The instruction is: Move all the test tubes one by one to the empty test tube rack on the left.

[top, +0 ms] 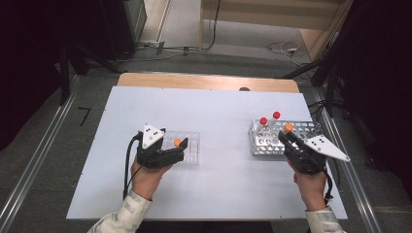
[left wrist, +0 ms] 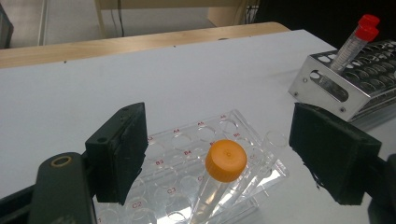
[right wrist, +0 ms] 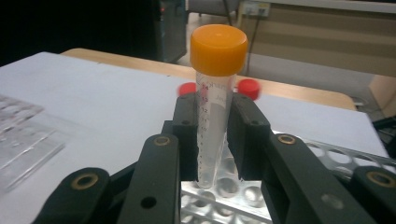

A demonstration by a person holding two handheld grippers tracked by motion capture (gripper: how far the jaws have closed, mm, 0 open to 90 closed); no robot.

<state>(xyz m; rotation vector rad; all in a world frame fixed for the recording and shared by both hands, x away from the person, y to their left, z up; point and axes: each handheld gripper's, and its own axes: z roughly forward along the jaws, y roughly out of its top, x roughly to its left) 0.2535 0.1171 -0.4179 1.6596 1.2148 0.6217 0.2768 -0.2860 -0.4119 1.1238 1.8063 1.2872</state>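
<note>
Between the pads of the right gripper, a clear conical tube with an orange screw cap is being pinched upright, its tip hanging just above the holes of the perforated metal rack. Printed graduations including 12 and 10 are reading down its wall. Just behind this gripper, two red-capped tubes are standing in the rack; the right gripper view is showing them blurred, the high view clearly.

The left gripper is holding its jaws spread wide, gripping nothing. Between and beyond them a second orange-capped tube is leaning in a clear plastic rack, whose wells are carrying red labels such as C2, C3, B3 and B4. Both racks are resting on the white table.
</note>
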